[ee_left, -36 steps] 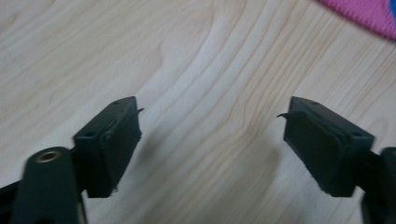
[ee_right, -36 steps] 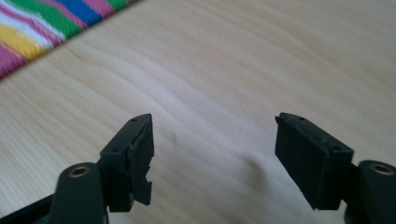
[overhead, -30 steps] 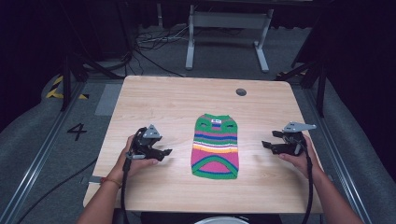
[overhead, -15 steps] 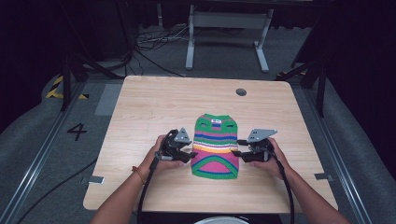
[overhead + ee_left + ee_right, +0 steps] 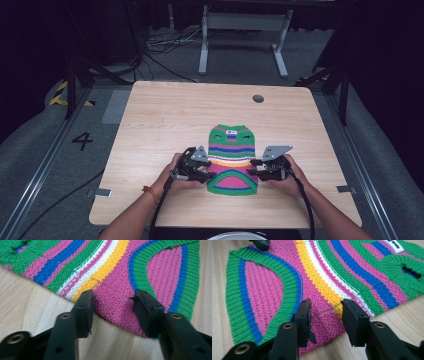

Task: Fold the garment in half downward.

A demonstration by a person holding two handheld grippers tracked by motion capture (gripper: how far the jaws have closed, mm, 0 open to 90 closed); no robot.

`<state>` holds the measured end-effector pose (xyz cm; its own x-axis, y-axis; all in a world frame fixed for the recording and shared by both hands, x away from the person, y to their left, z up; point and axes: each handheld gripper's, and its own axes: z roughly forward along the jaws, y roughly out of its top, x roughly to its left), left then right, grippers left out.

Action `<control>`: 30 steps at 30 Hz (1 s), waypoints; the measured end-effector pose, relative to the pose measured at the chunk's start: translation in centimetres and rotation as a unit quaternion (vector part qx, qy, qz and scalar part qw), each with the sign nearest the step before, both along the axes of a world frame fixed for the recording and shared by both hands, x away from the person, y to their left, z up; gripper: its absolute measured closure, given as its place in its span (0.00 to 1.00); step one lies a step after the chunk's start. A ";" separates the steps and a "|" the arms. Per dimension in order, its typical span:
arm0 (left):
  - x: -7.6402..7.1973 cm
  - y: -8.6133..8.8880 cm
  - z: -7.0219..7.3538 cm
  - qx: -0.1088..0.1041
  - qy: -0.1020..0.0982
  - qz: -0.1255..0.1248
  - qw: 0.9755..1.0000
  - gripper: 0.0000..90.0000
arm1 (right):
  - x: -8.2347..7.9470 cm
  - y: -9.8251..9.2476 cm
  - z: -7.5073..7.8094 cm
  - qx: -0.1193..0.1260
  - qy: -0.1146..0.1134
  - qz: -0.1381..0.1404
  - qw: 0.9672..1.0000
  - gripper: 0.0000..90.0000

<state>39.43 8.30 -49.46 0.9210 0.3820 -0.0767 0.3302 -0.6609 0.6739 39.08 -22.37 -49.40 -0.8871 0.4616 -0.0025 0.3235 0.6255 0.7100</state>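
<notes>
**Both grippers set at the sweater's side edges**

I have a small knitted sweater (image 5: 231, 160) lying flat near the middle of the wooden table (image 5: 165, 120), collar end away from me and the rounded hem toward me. It is a chunky rib knit in stripes of green, pink, blue, white and yellow, with a pink panel ringed in blue and green at the hem and a small white label near the neck.

My left gripper (image 5: 206, 172) sits at the sweater's left edge and my right gripper (image 5: 256, 169) at its right edge, roughly level with each other, which I read as a matched setup for pinching both sides at once, perhaps to fold or lift the garment.

In the left gripper view the fingers (image 5: 86, 307) are spread apart, straddling the pink edge where cloth meets wood, nothing pinched between them. In the right gripper view the fingers (image 5: 350, 315) are likewise parted over the pink-and-yellow band at the border, grasping nothing yet. The knit looks soft and thick, so I judge it should bunch readily once squeezed.
</notes>
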 end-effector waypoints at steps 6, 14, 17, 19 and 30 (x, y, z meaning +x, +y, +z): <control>2.1 0.9 1.7 0.001 -0.030 0.038 0.999 0.43 | 1.6 -0.7 1.0 0.011 -0.006 -0.028 1.000 0.62; 6.3 1.2 3.1 0.012 -0.051 0.079 0.996 0.41 | 5.6 -1.4 3.3 0.019 -0.020 -0.078 0.997 0.64; 8.1 0.9 3.5 0.004 -0.054 0.092 0.994 0.41 | 7.6 -1.0 3.7 0.006 -0.023 -0.089 0.996 0.65; 8.9 0.8 3.6 0.009 -0.053 0.098 0.994 0.42 | 8.1 -0.9 3.8 0.006 -0.022 -0.091 0.996 0.65; 13.0 -2.3 2.2 0.023 -0.041 0.120 0.992 0.47 | 12.4 0.8 3.1 -0.011 -0.003 -0.121 0.993 0.63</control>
